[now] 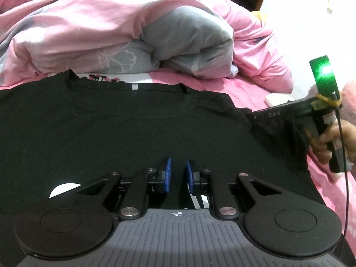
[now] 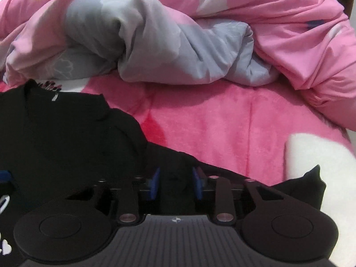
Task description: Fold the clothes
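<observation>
We have the black shirt point(image 1: 133, 124) flat on the bed point(image 2: 222, 122); left fingers point(image 1: 179, 175) narrowly apart above it, right fingers point(image 2: 175, 183) pinching its sleeve; fold inward smoothly

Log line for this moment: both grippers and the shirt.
left gripper: nearly closed over black T-shirt, grip unclear | right gripper: shut on sleeve | shirt: spread on pink blanket
</observation>
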The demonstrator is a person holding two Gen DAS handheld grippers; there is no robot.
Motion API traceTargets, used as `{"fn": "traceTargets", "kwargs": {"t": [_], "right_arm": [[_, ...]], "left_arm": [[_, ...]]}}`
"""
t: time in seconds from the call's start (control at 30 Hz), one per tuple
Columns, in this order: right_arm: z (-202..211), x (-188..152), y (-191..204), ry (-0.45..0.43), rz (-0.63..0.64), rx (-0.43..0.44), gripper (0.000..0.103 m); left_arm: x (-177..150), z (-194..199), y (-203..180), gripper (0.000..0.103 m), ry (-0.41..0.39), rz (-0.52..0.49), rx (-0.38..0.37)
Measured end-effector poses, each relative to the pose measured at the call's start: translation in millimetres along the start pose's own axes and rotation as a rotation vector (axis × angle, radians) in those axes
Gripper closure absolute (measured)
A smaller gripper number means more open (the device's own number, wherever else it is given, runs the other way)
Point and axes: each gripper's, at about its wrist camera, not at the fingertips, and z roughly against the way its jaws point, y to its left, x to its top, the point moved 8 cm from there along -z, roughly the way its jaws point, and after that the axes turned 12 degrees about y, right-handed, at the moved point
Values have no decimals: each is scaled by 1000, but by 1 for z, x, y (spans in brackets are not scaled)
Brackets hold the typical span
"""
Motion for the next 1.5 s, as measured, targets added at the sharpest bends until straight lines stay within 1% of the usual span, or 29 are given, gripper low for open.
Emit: {"fn": "traceTargets", "kwargs": {"t": [0.03,0.07,0.13,0.17,0.3,0.33,0.43,0.47,0.53,0.6,0.63,0.7,0.73,0.77,0.8,0.83,0.87,0.9,0.93,0.97,1.03,1.07,1.1,1.17,1.2,1.33,1.43,1.5], "right_arm": [[1,0,0,-9,-5,-15,98],[2,1,0,-19,-9,-29,100],[4,2,-2,-39,-32,-60,100],[4,2,-7,-46,-65,-72,100],[-6,-2,-19,-59,-187,-61,100],[-6,-1,-21,-71,-211,-57,100],[0,4,-32,-92,-312,-15,92],[5,6,-36,-106,-342,-7,88],[17,10,-40,-145,-363,-18,83],[31,15,-40,-188,-365,-13,83],[37,17,-37,-204,-359,3,83],[39,19,-22,-194,-318,90,83],[34,19,-9,-161,-279,157,83],[26,19,4,-122,-238,201,83],[17,19,15,-90,-204,217,83],[6,20,22,-66,-183,208,83],[-6,23,21,-55,-193,173,84],[-16,28,14,-56,-233,154,85],[-21,35,2,-71,-303,155,86],[-20,41,-14,-93,-391,144,84],[-7,42,-48,-137,-539,51,81],[4,38,-65,-159,-595,46,80],[16,30,-79,-179,-640,72,78],[46,8,-108,-217,-723,110,68],[58,-5,-119,-226,-741,100,66],[92,-57,-143,-192,-749,77,65],[99,-83,-139,-152,-716,112,65],[100,-93,-127,-132,-677,120,65]], "left_arm": [[0,0,0,87,-1,1,-1],[0,0,1,87,-2,3,-4],[0,0,1,87,-4,6,-7],[0,0,1,87,-6,6,-7],[0,1,0,87,-10,-4,-3],[-1,1,0,87,-11,-6,-1],[0,1,0,87,-12,-9,1],[0,1,0,87,-13,-9,0],[0,1,0,87,-13,-9,0],[-1,1,0,87,-14,-10,0],[-1,1,0,87,-14,-10,0],[-1,1,0,87,-14,-9,-2],[-1,1,0,87,-15,-8,-3],[-1,1,1,87,-15,-7,-4],[-1,1,1,87,-15,-7,-5],[-1,1,1,87,-16,-6,-6],[-1,1,1,86,-16,-4,-8],[-1,1,1,86,-17,-3,-11],[-1,1,2,86,-17,1,-15],[-1,1,2,86,-18,5,-21],[-1,1,4,86,-18,16,-33],[-1,1,5,86,-18,21,-39],[-1,1,5,86,-18,24,-43],[-1,1,4,86,-19,23,-42],[-2,1,4,86,-19,22,-42],[-2,2,4,86,-20,19,-39],[-2,2,4,86,-22,15,-36],[-2,2,4,86,-24,10,-31]]}}
